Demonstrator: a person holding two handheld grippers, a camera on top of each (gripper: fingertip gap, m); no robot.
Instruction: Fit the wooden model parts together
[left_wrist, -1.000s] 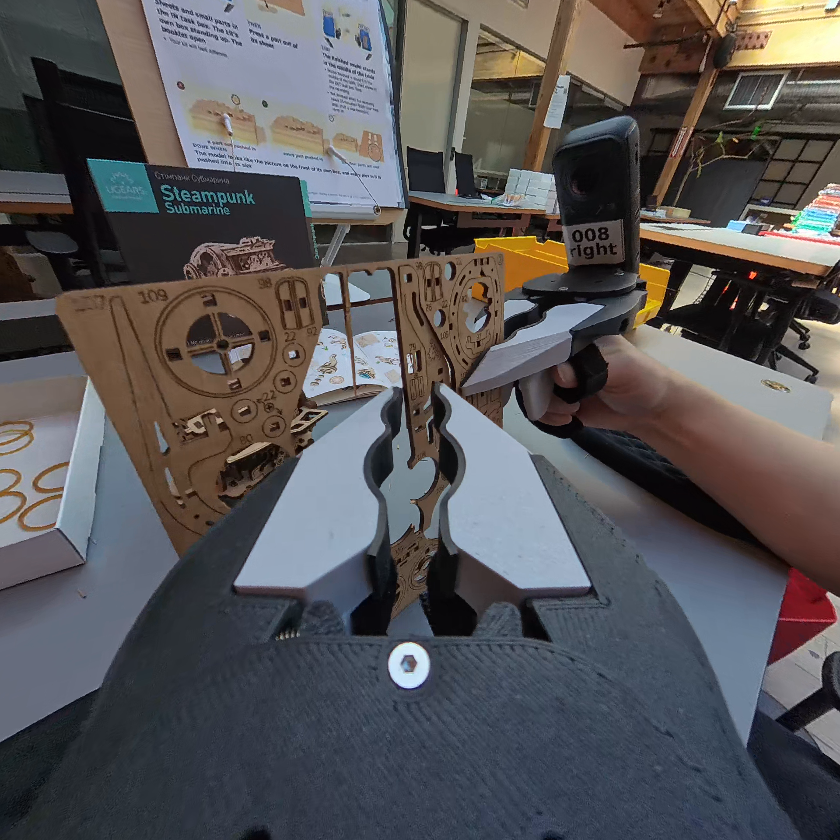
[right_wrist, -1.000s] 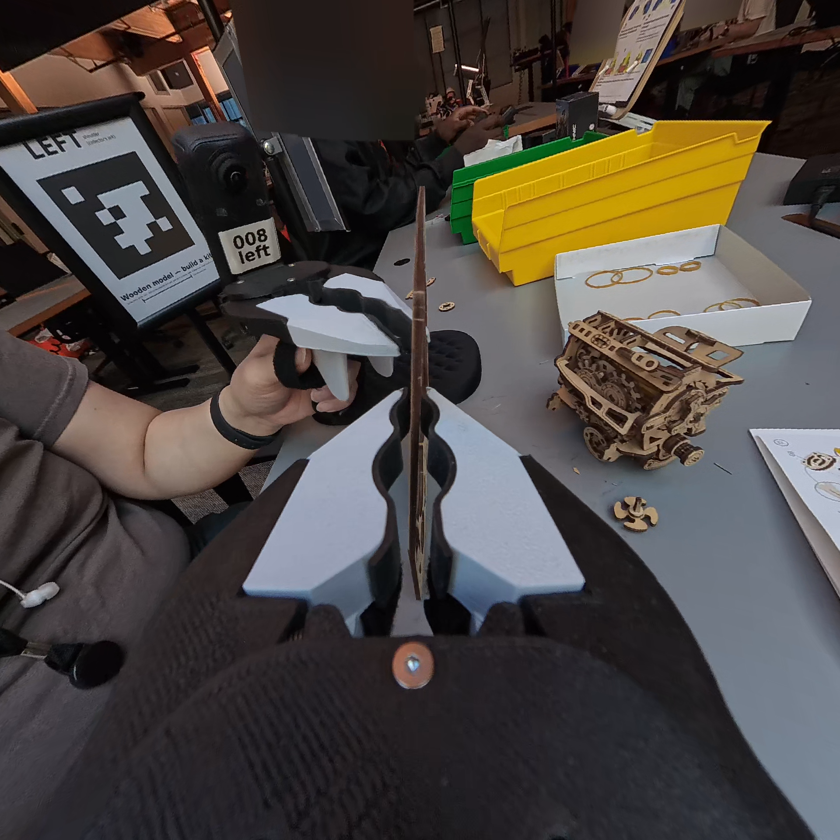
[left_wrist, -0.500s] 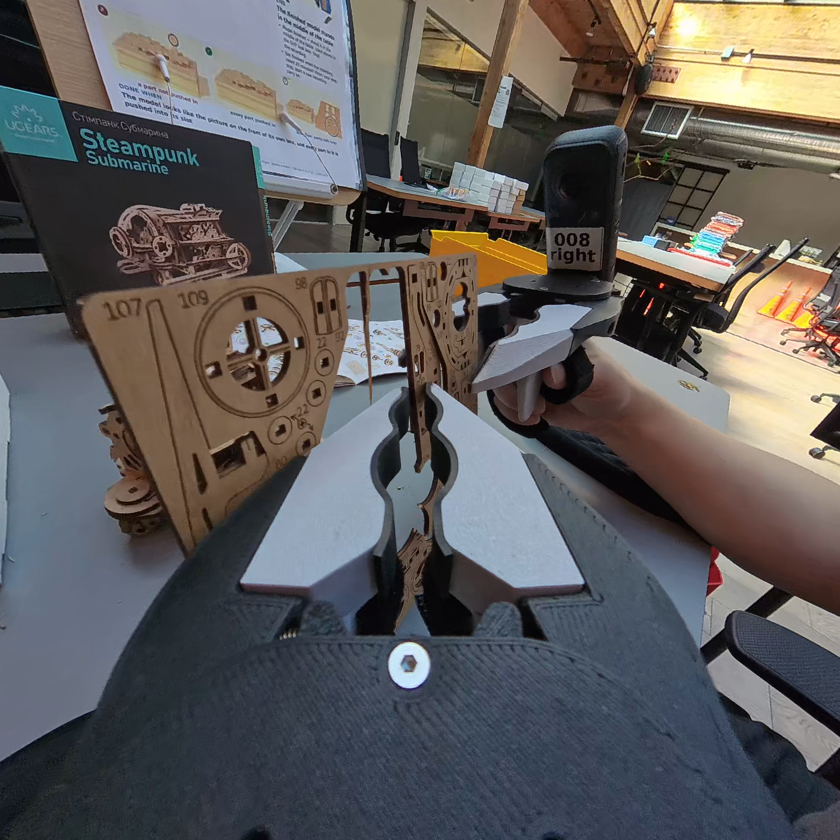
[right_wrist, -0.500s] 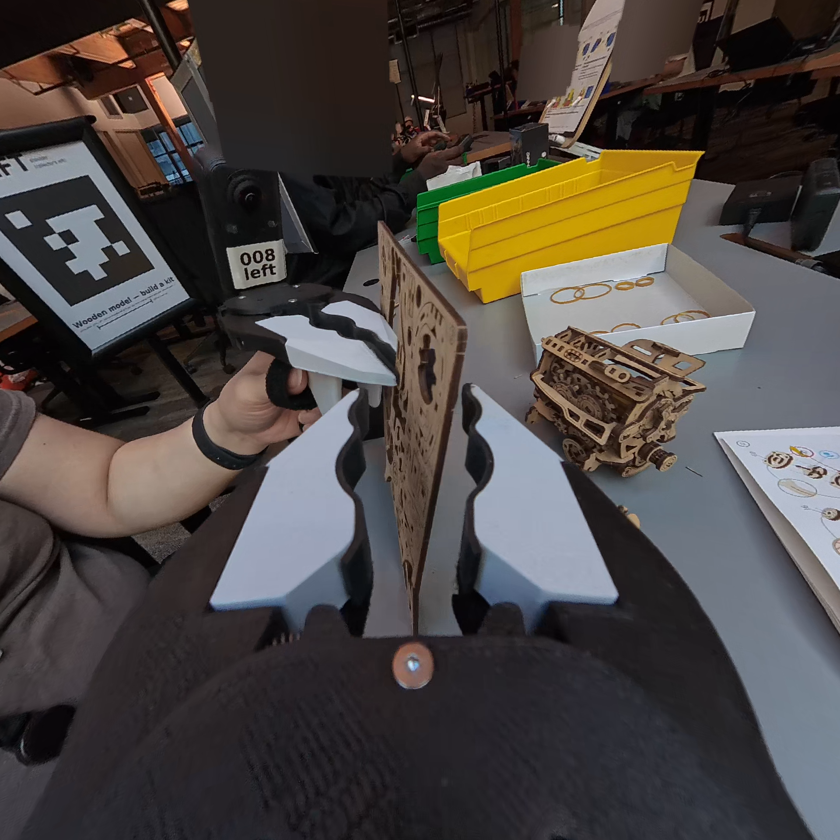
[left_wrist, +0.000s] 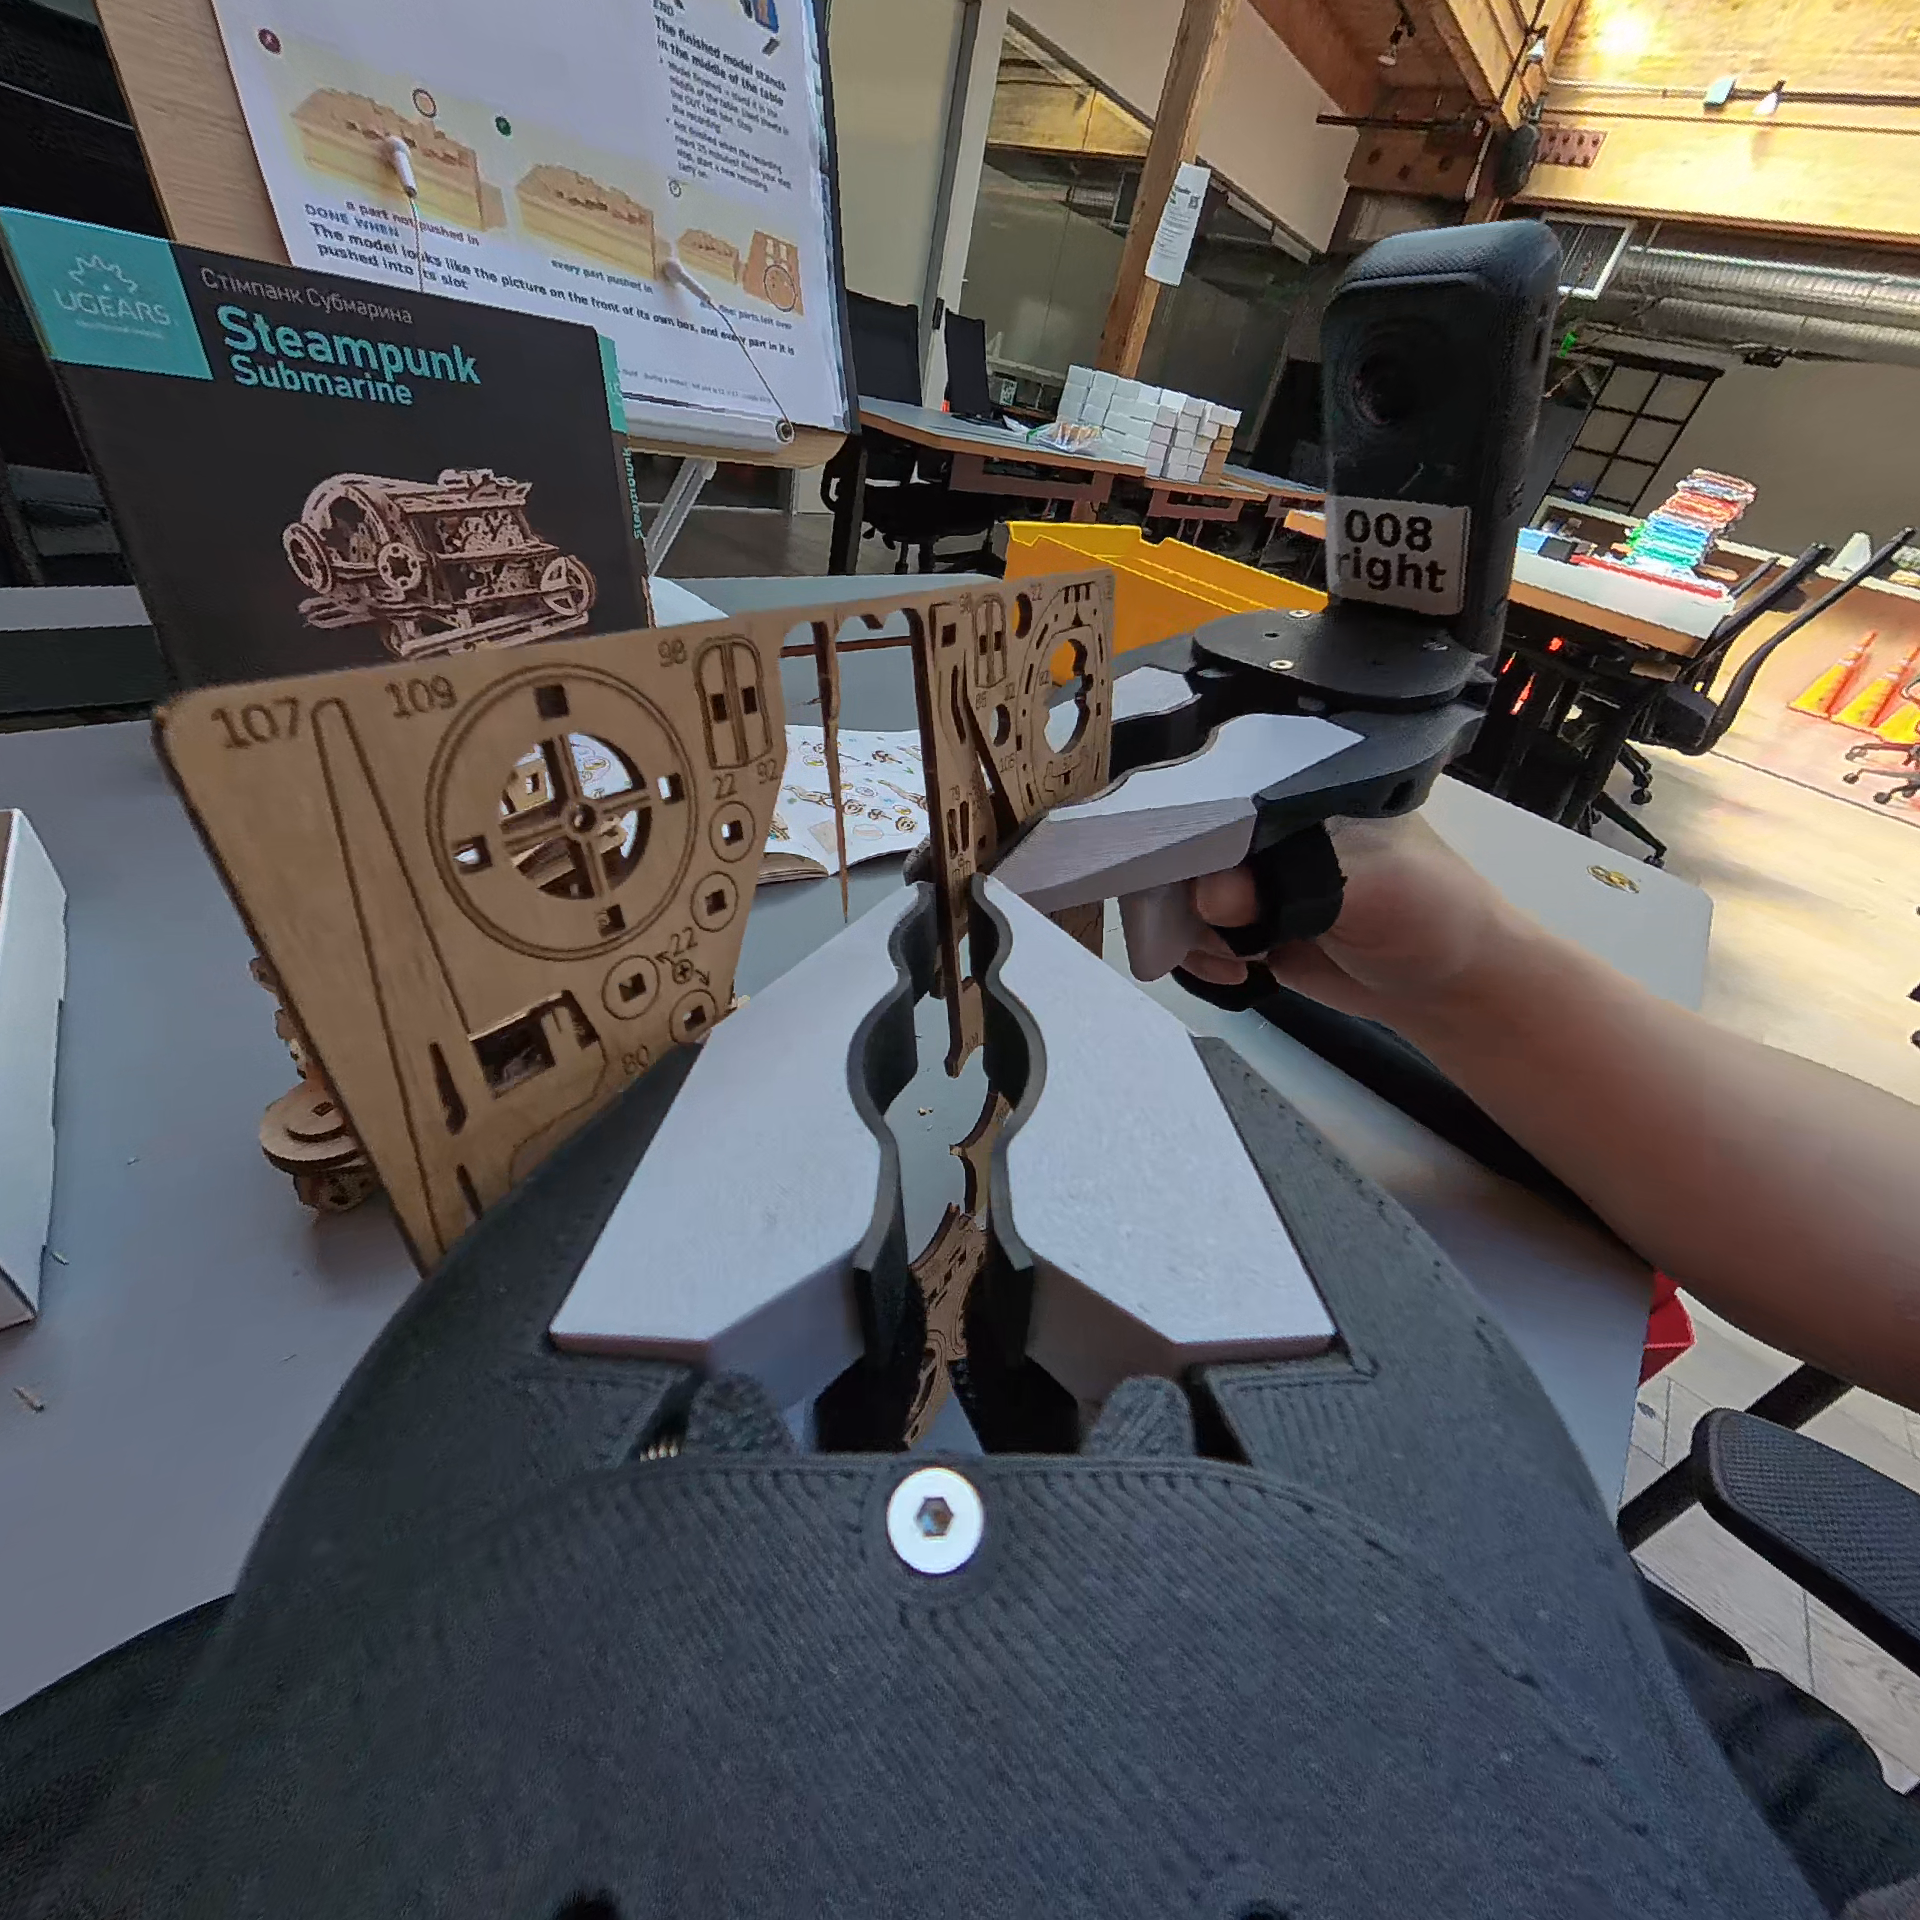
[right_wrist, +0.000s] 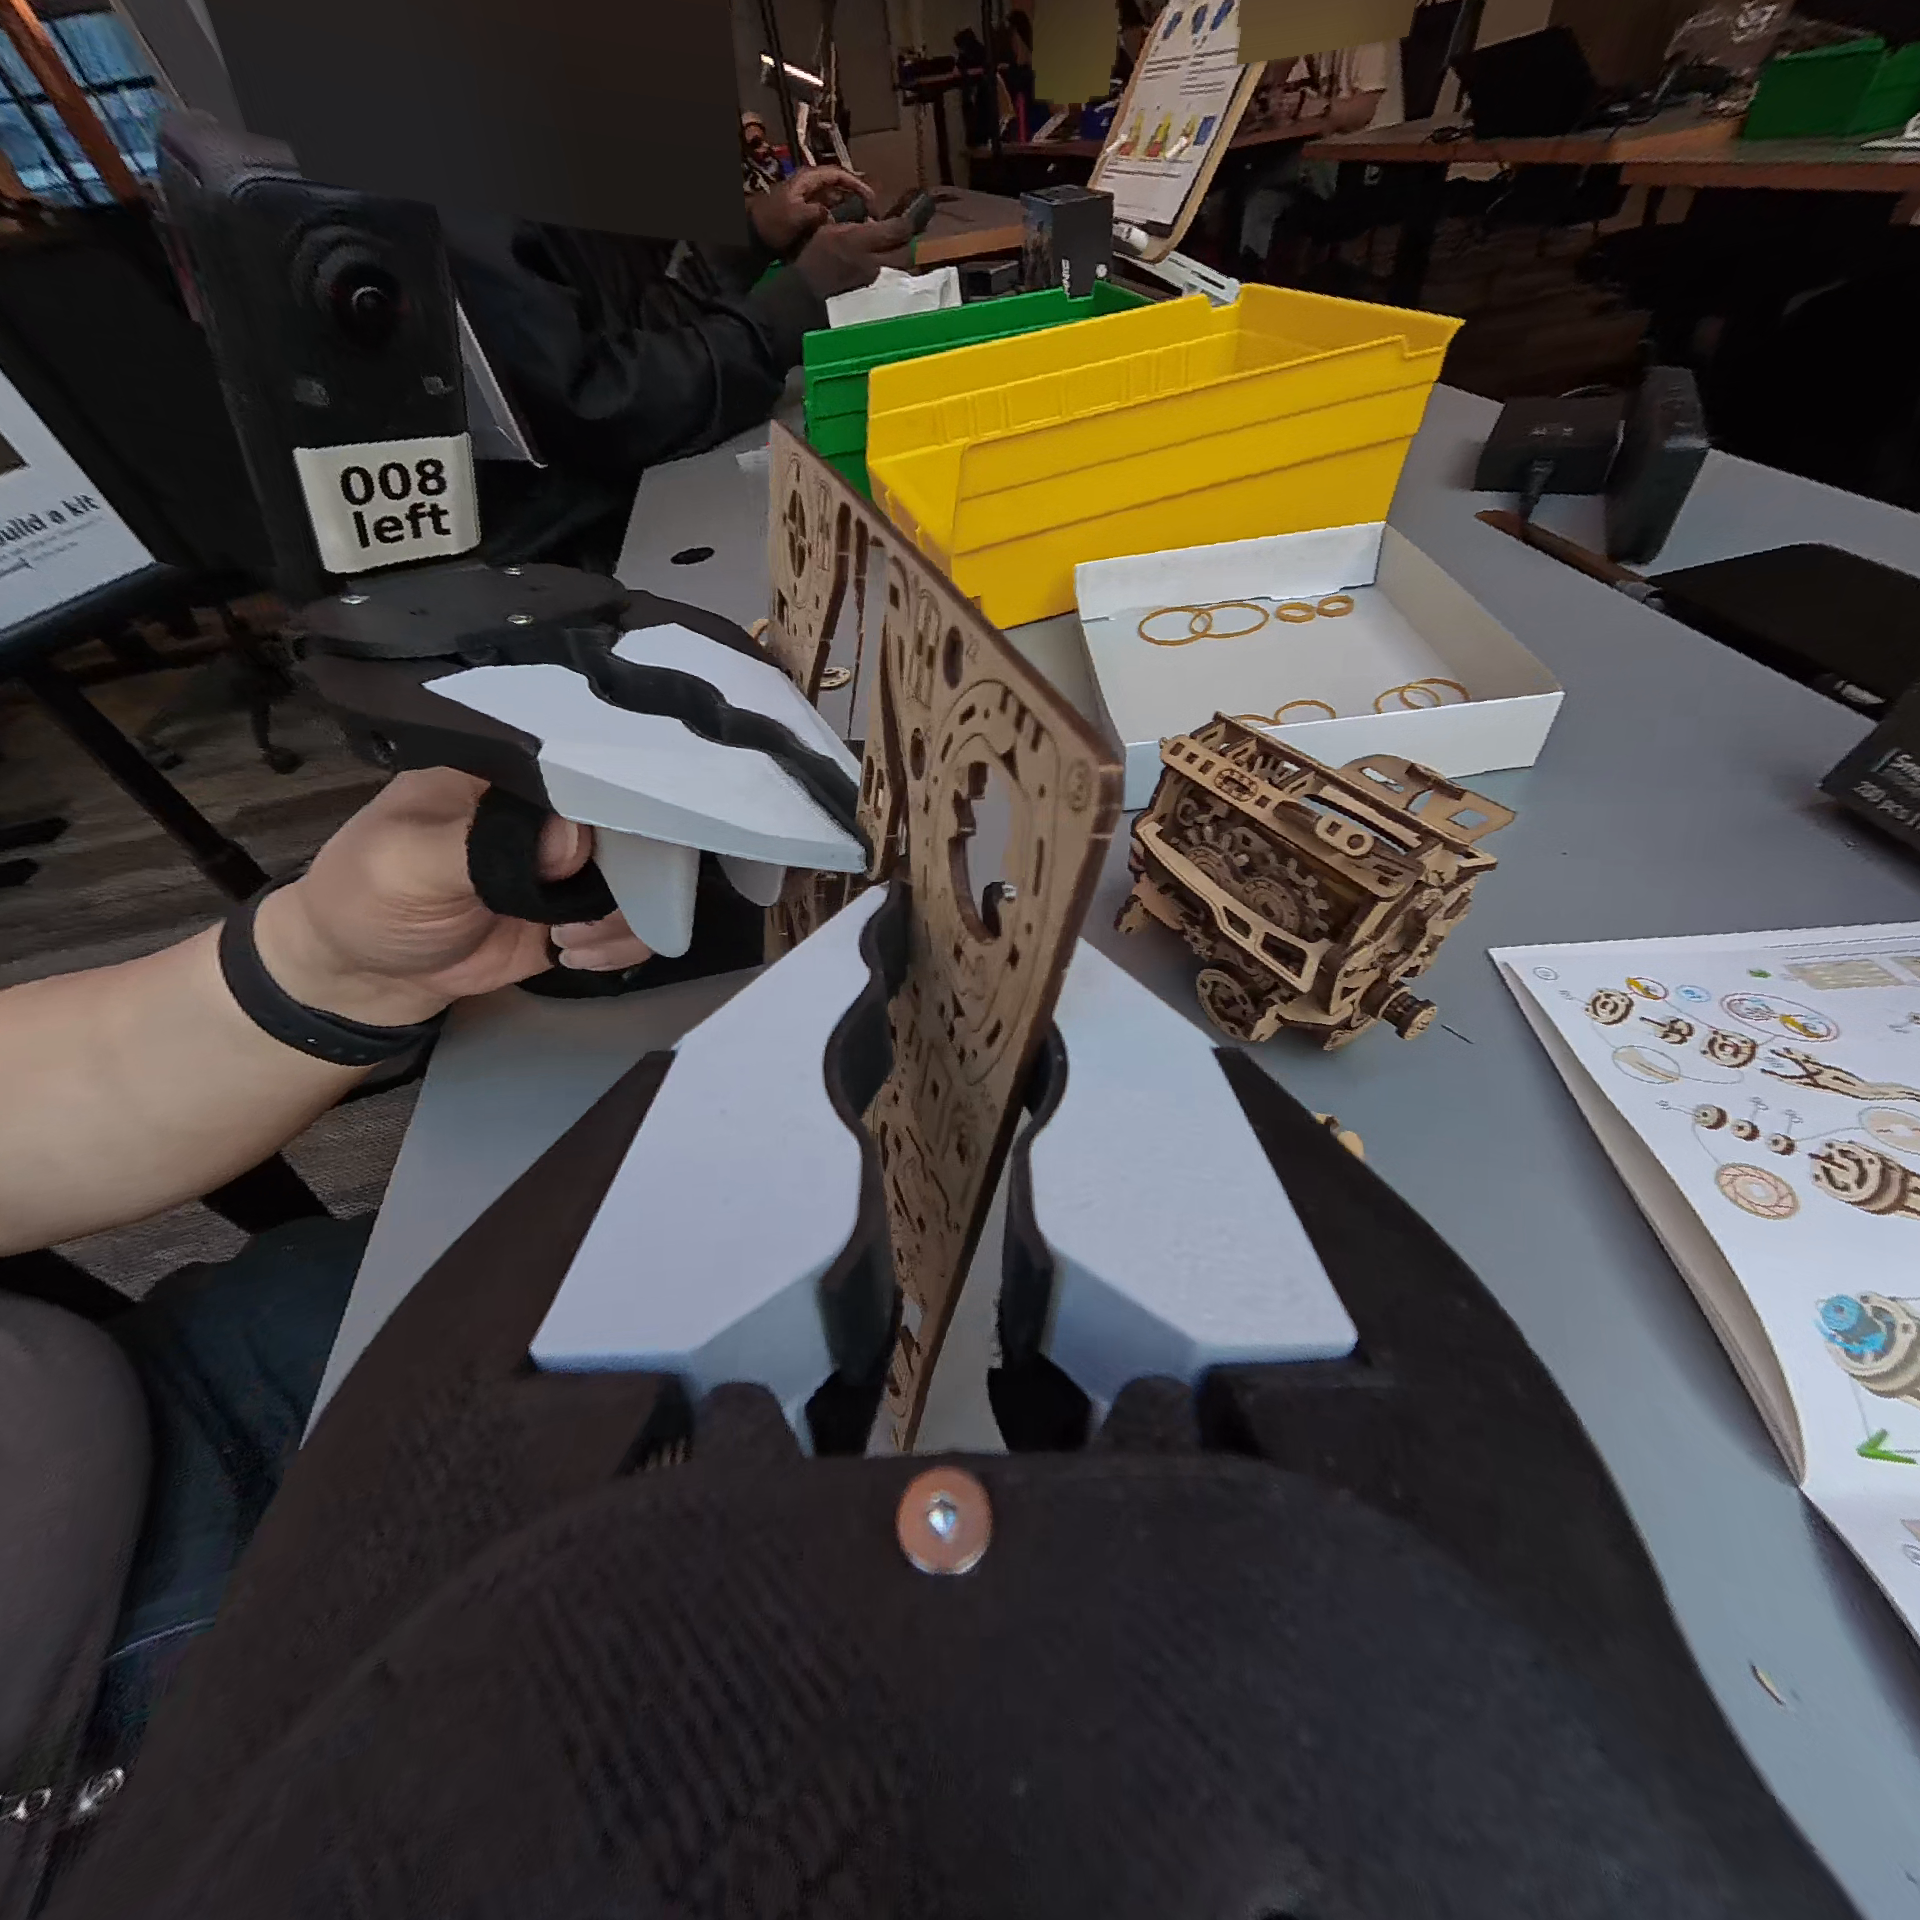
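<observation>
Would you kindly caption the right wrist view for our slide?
Open right tongs straddle the plywood parts sheet gripped by the left tongs.

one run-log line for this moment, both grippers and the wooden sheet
left gripper: shut on wooden parts sheet | right gripper: open around sheet edge | sheet: upright above table | assembled model: on table, untouched

You held the flat laser-cut plywood parts sheet (right_wrist: 966, 862) upright between the two of your grippers. Right of it on the grey table (right_wrist: 1558, 1195) stood the assembled wooden model (right_wrist: 1299, 883). Behind that lay the shallow white cardboard tray (right_wrist: 1496, 727), then the yellow plastic bin (right_wrist: 1132, 457). The open instruction booklet (right_wrist: 1745, 1143) lay farther right.
</observation>
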